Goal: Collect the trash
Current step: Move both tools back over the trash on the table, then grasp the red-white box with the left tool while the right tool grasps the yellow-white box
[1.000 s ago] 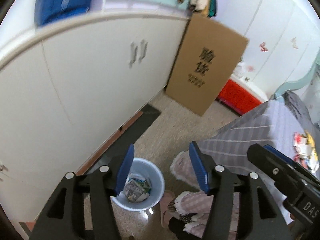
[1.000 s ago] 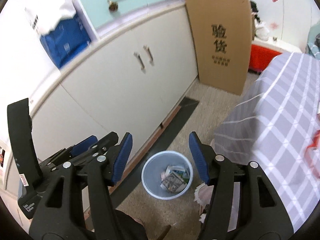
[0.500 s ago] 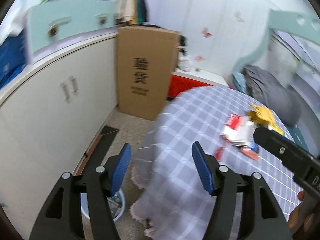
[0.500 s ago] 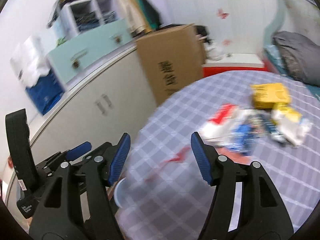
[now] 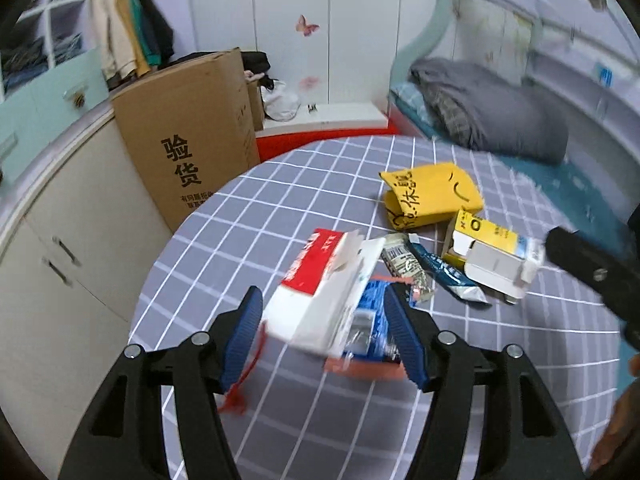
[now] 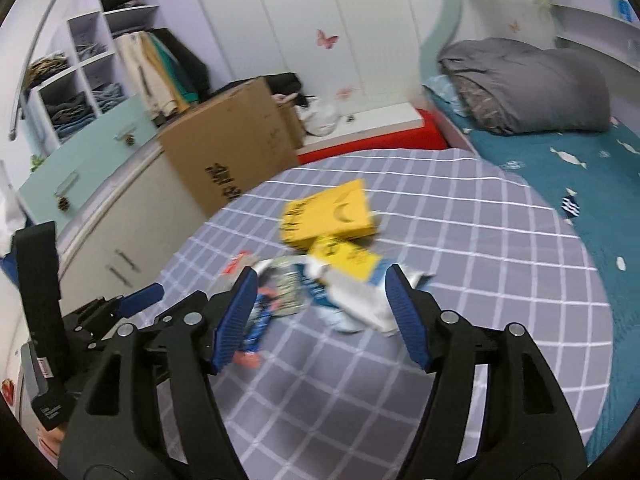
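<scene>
Both tongs spread, nothing pinched: left tongs (image 5: 324, 332) over red-and-white carton (image 5: 320, 292), light, crushable; best pinched across flat sides, yellow box (image 5: 432, 196) at 1 o'clock.

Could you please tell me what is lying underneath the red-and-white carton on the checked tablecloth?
Under the red-and-white carton lies a blue packet, and beneath that an orange-red wrapper on the tablecloth. The carton hides most of both, so anything further beneath it cannot be seen.
</scene>
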